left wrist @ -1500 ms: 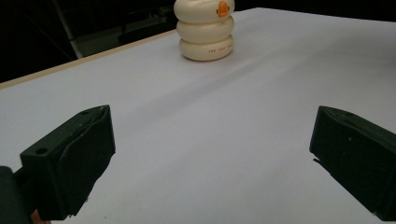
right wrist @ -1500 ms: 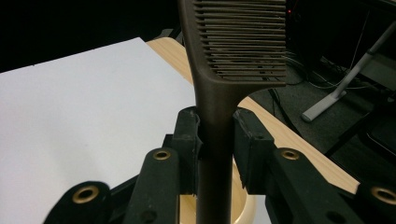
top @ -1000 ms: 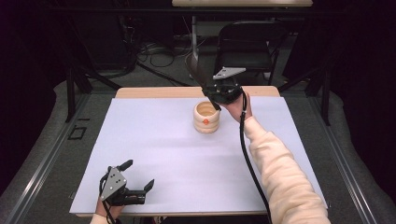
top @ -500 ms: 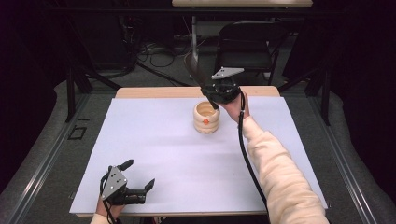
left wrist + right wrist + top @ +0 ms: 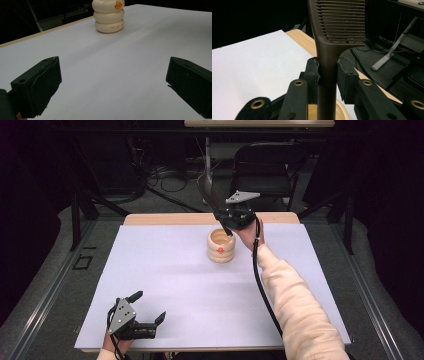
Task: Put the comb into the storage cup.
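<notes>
A cream ribbed cup (image 5: 221, 247) with an orange mark stands upright at the far middle of the white table cover (image 5: 165, 270). My right gripper (image 5: 228, 223) hovers just above the cup's far rim, shut on the handle of a brown comb (image 5: 206, 191). The comb's toothed end points up and away, and its handle end reaches down into the cup. In the right gripper view the comb (image 5: 337, 30) rises between the pads of the right gripper (image 5: 328, 75), with the cup's rim (image 5: 343, 113) below. My left gripper (image 5: 149, 306) rests open at the near left corner, holding nothing. The left gripper view has the left gripper (image 5: 113, 82) open wide, with the cup (image 5: 109, 16) far ahead.
The white cover lies on a wooden table whose far edge (image 5: 165, 218) shows bare. A dark chair (image 5: 272, 170) and floor cables (image 5: 165, 175) lie beyond the table. A black cable (image 5: 260, 280) trails along the person's right sleeve.
</notes>
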`<move>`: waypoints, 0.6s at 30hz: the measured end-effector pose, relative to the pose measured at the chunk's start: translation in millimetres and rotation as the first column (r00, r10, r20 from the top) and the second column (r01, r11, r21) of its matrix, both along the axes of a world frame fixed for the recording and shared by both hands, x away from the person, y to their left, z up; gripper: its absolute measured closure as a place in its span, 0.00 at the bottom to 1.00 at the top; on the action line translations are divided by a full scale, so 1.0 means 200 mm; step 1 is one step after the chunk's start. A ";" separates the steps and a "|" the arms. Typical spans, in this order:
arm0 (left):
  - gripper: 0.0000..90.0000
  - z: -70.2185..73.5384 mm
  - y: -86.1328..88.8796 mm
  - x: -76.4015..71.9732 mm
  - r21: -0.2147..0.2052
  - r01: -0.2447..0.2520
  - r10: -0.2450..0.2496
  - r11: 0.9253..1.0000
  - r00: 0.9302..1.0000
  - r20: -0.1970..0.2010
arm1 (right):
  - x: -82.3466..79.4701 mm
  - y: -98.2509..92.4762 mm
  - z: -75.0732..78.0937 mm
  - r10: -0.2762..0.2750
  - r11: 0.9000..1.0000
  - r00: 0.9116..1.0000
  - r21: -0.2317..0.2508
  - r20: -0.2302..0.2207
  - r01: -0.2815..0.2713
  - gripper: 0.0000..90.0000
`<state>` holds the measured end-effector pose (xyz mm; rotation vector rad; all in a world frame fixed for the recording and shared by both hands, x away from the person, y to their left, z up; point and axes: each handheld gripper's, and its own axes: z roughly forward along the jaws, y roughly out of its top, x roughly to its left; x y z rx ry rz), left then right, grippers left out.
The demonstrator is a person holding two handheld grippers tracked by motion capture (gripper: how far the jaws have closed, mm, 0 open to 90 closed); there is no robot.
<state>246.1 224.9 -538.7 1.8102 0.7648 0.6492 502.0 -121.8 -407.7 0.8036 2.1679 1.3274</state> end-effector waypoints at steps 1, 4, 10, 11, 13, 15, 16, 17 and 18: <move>0.00 0.00 0.00 0.00 0.000 0.000 0.000 1.000 1.000 0.000 | 0.00 0.01 0.00 0.000 1.000 1.000 0.003 0.000 0.000 0.80; 0.00 0.00 0.00 0.00 0.000 0.000 0.000 1.000 1.000 0.000 | 0.00 0.01 -0.01 0.001 1.000 1.000 0.005 -0.001 -0.001 0.80; 0.00 0.00 0.00 0.00 0.000 0.001 -0.001 1.000 1.000 0.000 | 0.01 0.03 -0.03 0.006 1.000 1.000 0.009 -0.002 -0.006 0.80; 0.00 0.00 0.00 0.00 -0.001 0.001 -0.001 1.000 1.000 0.001 | 0.01 0.03 -0.03 0.010 1.000 1.000 0.009 -0.002 -0.010 0.80; 0.00 0.00 0.00 0.00 -0.001 0.000 0.000 1.000 1.000 0.001 | 0.01 0.04 -0.03 0.011 1.000 1.000 0.012 -0.004 -0.011 0.80; 0.00 0.00 0.00 0.00 -0.002 0.000 0.000 1.000 1.000 0.002 | 0.02 0.05 -0.04 0.014 1.000 1.000 0.012 -0.004 -0.014 0.80; 0.00 0.00 0.00 0.00 -0.001 0.000 0.000 1.000 1.000 0.001 | 0.02 0.05 -0.04 0.015 1.000 1.000 0.016 -0.006 -0.015 0.80; 0.00 0.00 0.00 0.00 -0.001 0.000 0.000 1.000 1.000 0.001 | 0.02 0.06 -0.05 0.017 1.000 1.000 0.014 -0.005 -0.017 0.80; 0.00 0.00 0.00 0.00 -0.002 0.000 0.000 1.000 1.000 0.001 | 0.02 0.06 -0.05 0.019 1.000 1.000 0.014 -0.006 -0.019 0.80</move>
